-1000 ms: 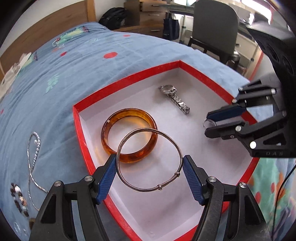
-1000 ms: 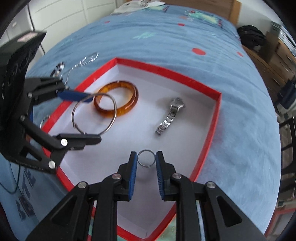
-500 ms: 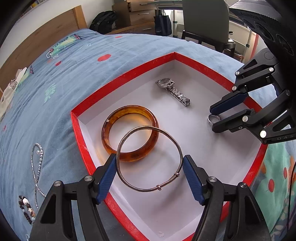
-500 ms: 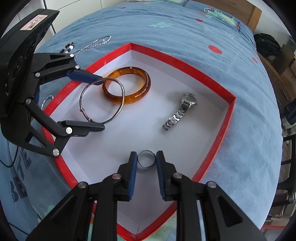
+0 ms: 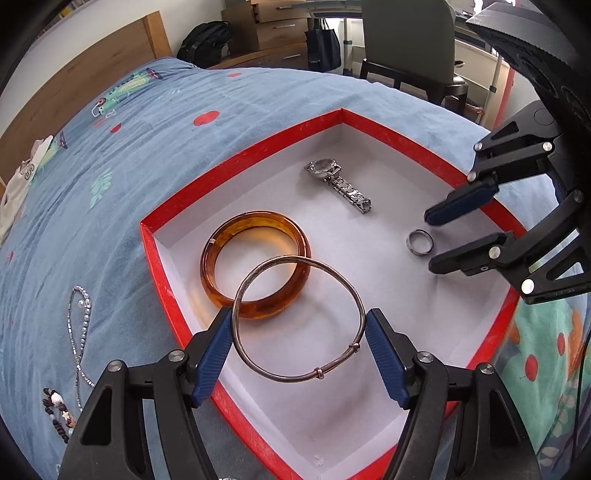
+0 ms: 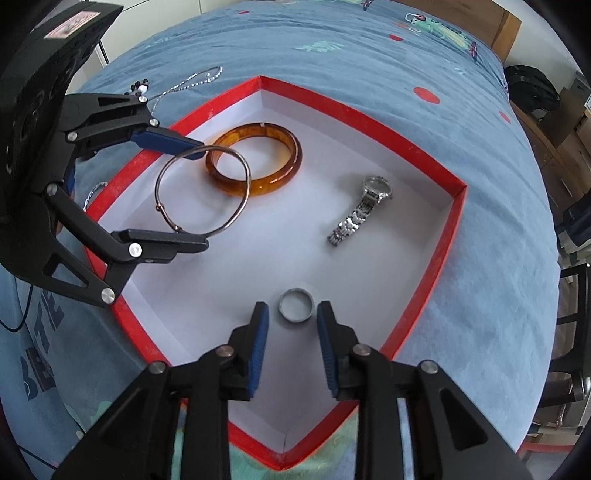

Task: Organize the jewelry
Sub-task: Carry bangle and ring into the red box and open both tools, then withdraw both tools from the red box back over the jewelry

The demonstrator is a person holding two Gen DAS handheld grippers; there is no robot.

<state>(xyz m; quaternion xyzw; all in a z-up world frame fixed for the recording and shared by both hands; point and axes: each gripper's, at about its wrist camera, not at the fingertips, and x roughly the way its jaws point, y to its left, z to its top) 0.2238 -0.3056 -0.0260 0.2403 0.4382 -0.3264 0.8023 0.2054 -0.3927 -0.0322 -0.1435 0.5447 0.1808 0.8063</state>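
A red-rimmed box (image 5: pixel 255 155) (image 6: pixel 452 236) with a white floor lies on the blue bedspread. My left gripper (image 5: pixel 299 325) (image 6: pixel 192 195) is shut on a thin silver bangle (image 5: pixel 295 266) (image 6: pixel 166 173), held above the box floor near the amber bangle (image 5: pixel 255 229) (image 6: pixel 280 144). A silver watch (image 5: pixel 338 184) (image 6: pixel 360 212) lies deeper in the box. My right gripper (image 6: pixel 291 314) (image 5: pixel 430 240) hovers over the box, its jaws opening. The small silver ring (image 6: pixel 295 303) (image 5: pixel 419 242) lies flat on the floor between its pads, touched by neither.
A beaded silver necklace (image 5: pixel 77 332) (image 6: pixel 192 79) and a dark bead string (image 5: pixel 55 410) lie on the bedspread left of the box. A wooden headboard (image 5: pixel 74 77), a chair (image 5: pixel 406 37) and drawers (image 5: pixel 273 26) stand beyond the bed.
The right gripper's jaws have spread and let go of the silver ring, which now lies on the box floor. The left gripper still holds the thin bangle in the same spot.
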